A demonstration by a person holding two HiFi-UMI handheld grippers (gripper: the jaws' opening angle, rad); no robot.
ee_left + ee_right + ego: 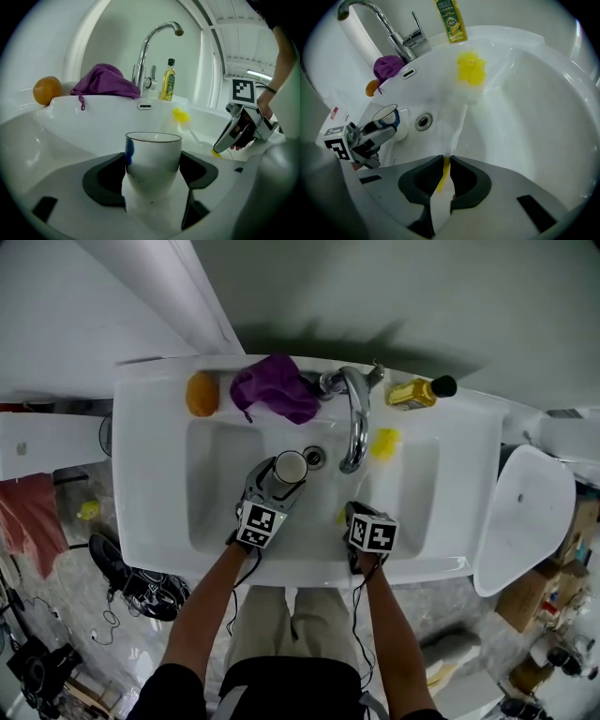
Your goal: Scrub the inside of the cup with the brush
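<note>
A white cup [291, 467] with a blue patch near its rim stands upright in the sink basin [211, 493], close to the drain [314, 457]. My left gripper [277, 486] is shut on the cup [153, 157], one dark pad on each side of it. My right gripper [354, 514] is shut on the yellow end of the brush's pale handle [457, 124]. The brush's yellow head [471, 68] lies far from the cup, on the basin's slope under the faucet [354, 418]. In the left gripper view the right gripper [243, 131] shows at the right and the brush head [180, 116] behind the cup.
On the sink's back ledge are an orange [202, 394], a purple cloth [275, 387] and a yellow oil bottle [417, 392]. The chrome faucet arches over the basin's middle. A white toilet lid [520, 512] stands right of the sink.
</note>
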